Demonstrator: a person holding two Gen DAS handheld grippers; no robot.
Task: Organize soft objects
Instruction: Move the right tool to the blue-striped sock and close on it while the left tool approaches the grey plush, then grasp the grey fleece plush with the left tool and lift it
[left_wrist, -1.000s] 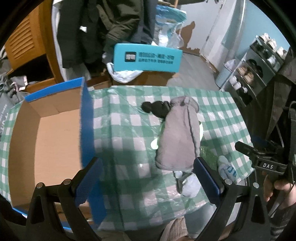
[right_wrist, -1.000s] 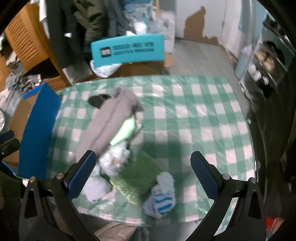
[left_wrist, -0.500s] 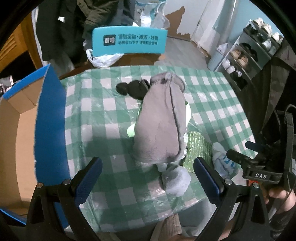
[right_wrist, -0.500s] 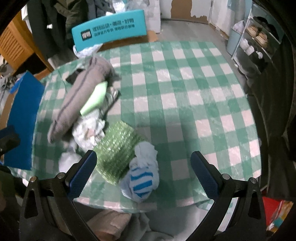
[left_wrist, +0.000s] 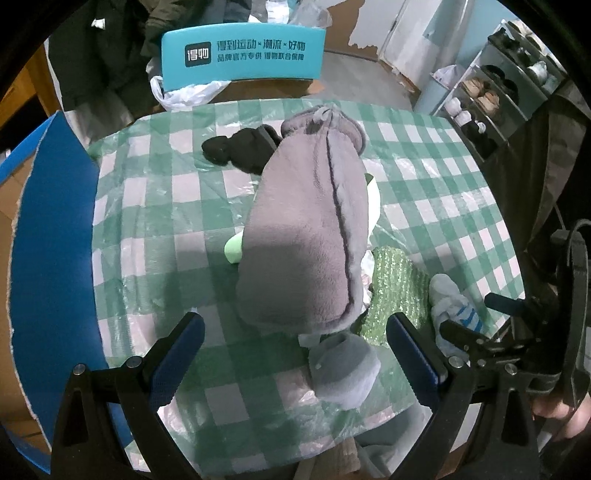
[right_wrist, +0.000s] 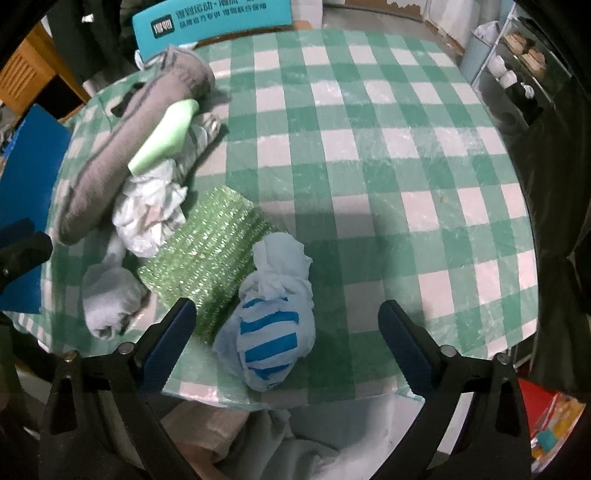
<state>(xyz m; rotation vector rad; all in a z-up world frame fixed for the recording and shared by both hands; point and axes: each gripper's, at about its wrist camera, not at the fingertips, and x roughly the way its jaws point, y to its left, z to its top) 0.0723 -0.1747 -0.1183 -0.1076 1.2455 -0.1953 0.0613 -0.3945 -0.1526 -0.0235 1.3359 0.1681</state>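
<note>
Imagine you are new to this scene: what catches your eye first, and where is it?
Probably the big grey plush cover, lying lengthwise mid-table on the green checked tablecloth. Next, the blue-striped sock bundle near the front edge, between the open right claw's fingers, touching a glittery green cloth.

Green-checked table (right_wrist: 369, 155) under grey fleece (left_wrist: 306, 229), green mesh (right_wrist: 210, 254), seemingly balled socks (right_wrist: 273, 325).

Left gripper (left_wrist: 294, 352) jaws spread wide; right gripper (right_wrist: 287, 338) likewise

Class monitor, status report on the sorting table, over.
Left gripper and right gripper open, empty. Blue-striped white sock bundle between right's fingers, ungrasped. Sparkly green cloth touching it.
</note>
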